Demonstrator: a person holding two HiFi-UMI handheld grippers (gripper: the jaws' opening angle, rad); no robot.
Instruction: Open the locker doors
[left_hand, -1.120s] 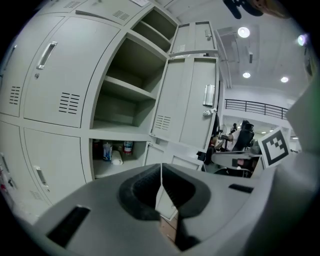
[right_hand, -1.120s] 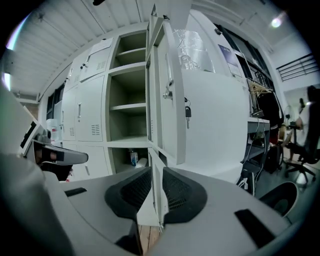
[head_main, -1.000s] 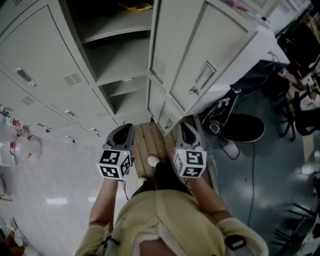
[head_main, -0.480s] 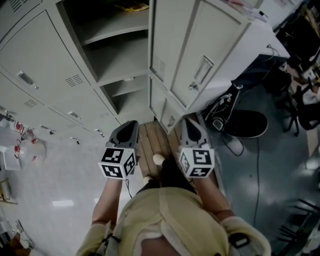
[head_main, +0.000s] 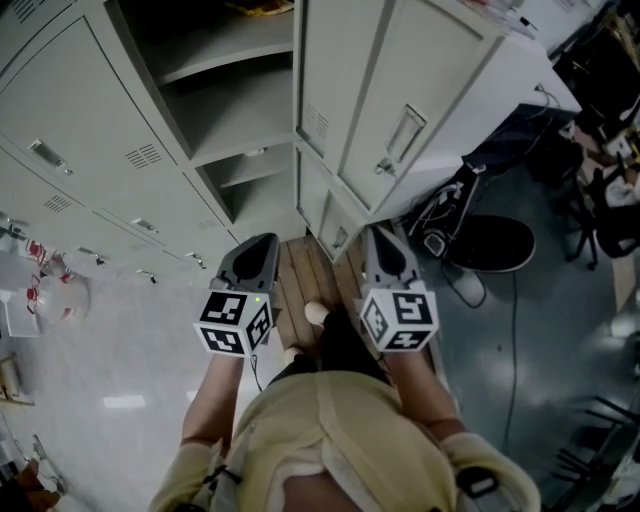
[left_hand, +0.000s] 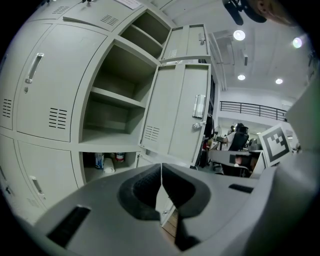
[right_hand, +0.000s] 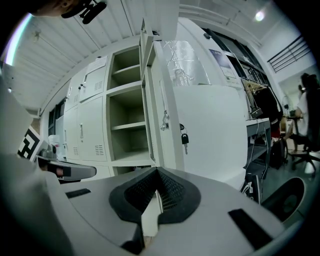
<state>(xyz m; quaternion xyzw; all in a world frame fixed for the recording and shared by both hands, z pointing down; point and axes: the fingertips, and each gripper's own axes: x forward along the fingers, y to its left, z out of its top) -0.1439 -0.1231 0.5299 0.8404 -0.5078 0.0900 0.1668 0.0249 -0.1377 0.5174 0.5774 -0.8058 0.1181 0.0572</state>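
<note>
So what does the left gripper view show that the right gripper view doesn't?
Only the left gripper view shows small bottles in a lower compartment and a seated person at distant desks. Only the right gripper view shows crinkled clear plastic on top of the lockers. Both show the open locker's bare shelves, the swung-out door, and their own claw, left claw and right claw, shut on nothing.

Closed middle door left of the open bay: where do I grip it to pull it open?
Take the slim vertical handle on the closed door, near its left edge. It stands upright, so come straight at the door face with the jaws either side of the bar. The left gripper is shut; open it first.
</note>
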